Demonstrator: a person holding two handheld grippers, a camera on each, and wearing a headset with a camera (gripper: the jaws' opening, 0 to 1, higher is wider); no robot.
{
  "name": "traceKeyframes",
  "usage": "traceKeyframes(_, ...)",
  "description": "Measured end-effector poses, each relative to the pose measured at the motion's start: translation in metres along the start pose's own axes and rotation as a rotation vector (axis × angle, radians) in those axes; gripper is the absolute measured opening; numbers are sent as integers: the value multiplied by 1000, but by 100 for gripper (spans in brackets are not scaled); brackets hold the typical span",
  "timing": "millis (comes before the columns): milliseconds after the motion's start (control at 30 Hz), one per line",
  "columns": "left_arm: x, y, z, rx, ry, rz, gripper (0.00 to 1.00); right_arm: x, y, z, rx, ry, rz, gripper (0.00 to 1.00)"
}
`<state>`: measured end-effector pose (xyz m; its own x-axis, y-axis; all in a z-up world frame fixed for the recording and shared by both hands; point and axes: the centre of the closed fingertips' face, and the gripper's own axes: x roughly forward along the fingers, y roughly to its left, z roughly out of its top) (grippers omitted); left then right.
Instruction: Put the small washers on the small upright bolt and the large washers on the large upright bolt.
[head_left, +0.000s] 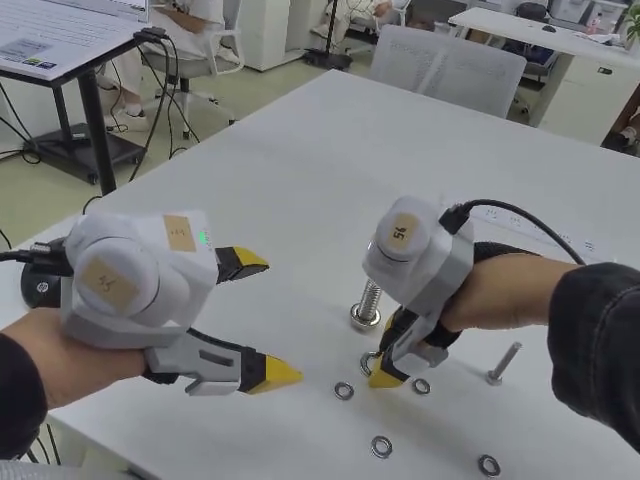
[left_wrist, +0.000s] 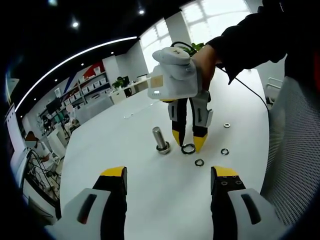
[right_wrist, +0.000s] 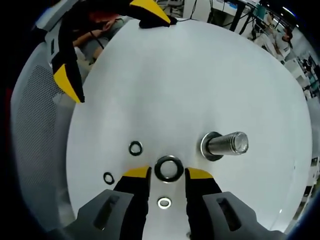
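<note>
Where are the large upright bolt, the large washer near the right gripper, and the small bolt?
large upright bolt (head_left: 369, 300): head view, threaded shaft.
large washer (right_wrist: 157, 169): right gripper view, ring's left side.
small bolt (head_left: 503, 363): head view, mid-shaft.

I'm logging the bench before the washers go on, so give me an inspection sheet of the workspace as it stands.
Surface: white table, parts grouped near its front edge.
Job's things: large upright bolt; small bolt to its right; large washer flat on the table; small washers loose in front.
Clutter: black item at the left edge, unidentified.
Grippers: right gripper open, jaws straddling the large washer with slight gaps; left gripper open wide, holding nothing.
Cables: black cable running from the right gripper.
Surroundings: grey chair beyond the table, desk at far left, seated people behind.
</note>
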<state>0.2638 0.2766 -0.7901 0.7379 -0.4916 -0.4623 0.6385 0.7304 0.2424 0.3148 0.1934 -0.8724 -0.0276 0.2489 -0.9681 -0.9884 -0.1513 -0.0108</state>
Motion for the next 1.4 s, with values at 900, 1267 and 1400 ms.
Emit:
traceKeyframes(900, 6, -1, -1, 0, 4, -6, 65, 1, -4, -4, 11, 9, -2, 24)
traceKeyframes(1267, 5, -2, -1, -6, 2, -6, 65, -7, -5, -8, 16, 8, -9, 23)
traceKeyframes(1400, 5, -2, 0, -6, -3, -6, 65, -13, -4, -8, 16, 10, -13, 23)
